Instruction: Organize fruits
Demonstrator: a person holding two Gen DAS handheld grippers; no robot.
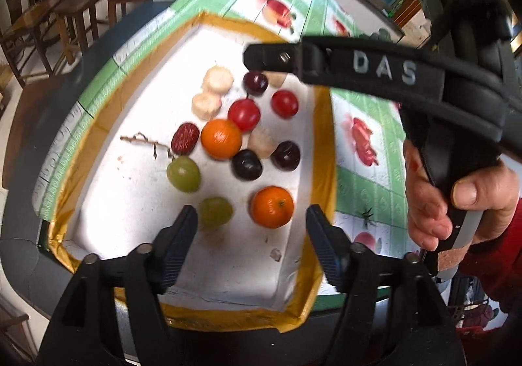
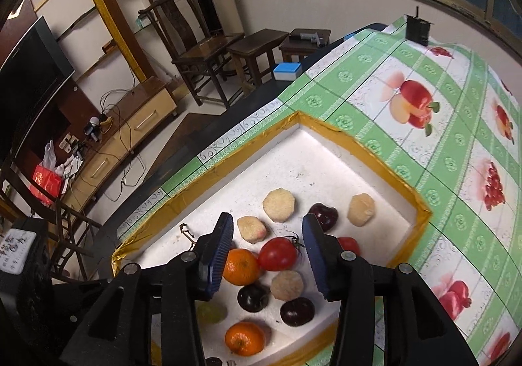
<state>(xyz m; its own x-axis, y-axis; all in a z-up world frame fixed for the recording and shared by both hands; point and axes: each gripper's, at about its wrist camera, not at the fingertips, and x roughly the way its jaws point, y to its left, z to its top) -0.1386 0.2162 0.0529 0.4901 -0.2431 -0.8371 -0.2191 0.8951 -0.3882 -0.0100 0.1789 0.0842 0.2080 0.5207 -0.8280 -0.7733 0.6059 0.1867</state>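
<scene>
I am working over a table covered by a green-and-white fruit-print tablecloth point(image 2: 424, 78), and on it is sitting a white foam tray point(image 1: 130, 202) edged with gold tape. All the fruit is lying loose inside that tray. Near the middle an orange point(image 1: 221, 139) is touching a red tomato point(image 1: 244, 114), and a second orange point(image 1: 271, 206) is resting closer to me, near the tray's right wall. Two green grapes point(image 1: 183, 173) are lying on the left, one of them blurred just beside my left gripper's point(image 1: 251, 229) left finger. Two dark plums point(image 1: 247, 165) are sitting side by side right of the first orange, a red date point(image 1: 185, 138) is lying on its left, and pale peeled pieces point(image 1: 218, 79) are sitting toward the far side.

My left gripper is hovering above the near end of the tray with its fingers spread wide and nothing between them. My right gripper point(image 2: 267, 255) is hovering over the tomato and orange, fingers parted, pads touching no fruit. My right hand point(image 1: 456, 202) is wrapping the handle.
</scene>
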